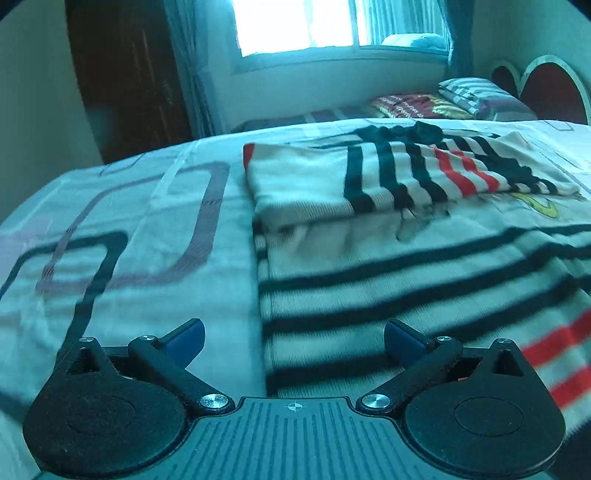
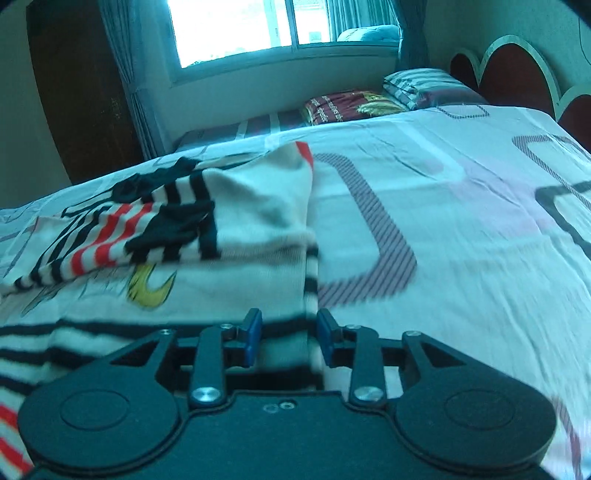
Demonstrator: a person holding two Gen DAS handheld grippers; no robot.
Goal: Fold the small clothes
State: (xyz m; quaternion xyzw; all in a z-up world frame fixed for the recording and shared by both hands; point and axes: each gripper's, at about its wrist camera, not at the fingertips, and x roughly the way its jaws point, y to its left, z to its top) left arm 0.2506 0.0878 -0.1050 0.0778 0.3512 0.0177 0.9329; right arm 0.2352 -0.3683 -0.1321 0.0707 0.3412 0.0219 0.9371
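A small striped shirt lies flat on the bed, white with dark bands, some red bands, and a yellow print near its middle. Both sleeves are folded in over the chest, the striped cuffs crossing the upper body of the garment; in the right wrist view the shirt shows the same folded sleeve with its black and red bands on top.

The left hand-held gripper hovers low at the shirt's hem, its blue fingertips spread wide apart, released and holding nothing. The garment's left edge runs up between the two fingers, so one finger is over the bedsheet and the other over the striped cloth.

The right hand-held gripper sits at the shirt's right edge, its blue pads drawn fairly near each other with the fabric edge between them; whether they actually pinch the cloth cannot be told.

Beyond the shirt the patterned bedsheet spreads out, with folded blankets and a pillow at the far end, a scalloped headboard, and a bright window with curtains.
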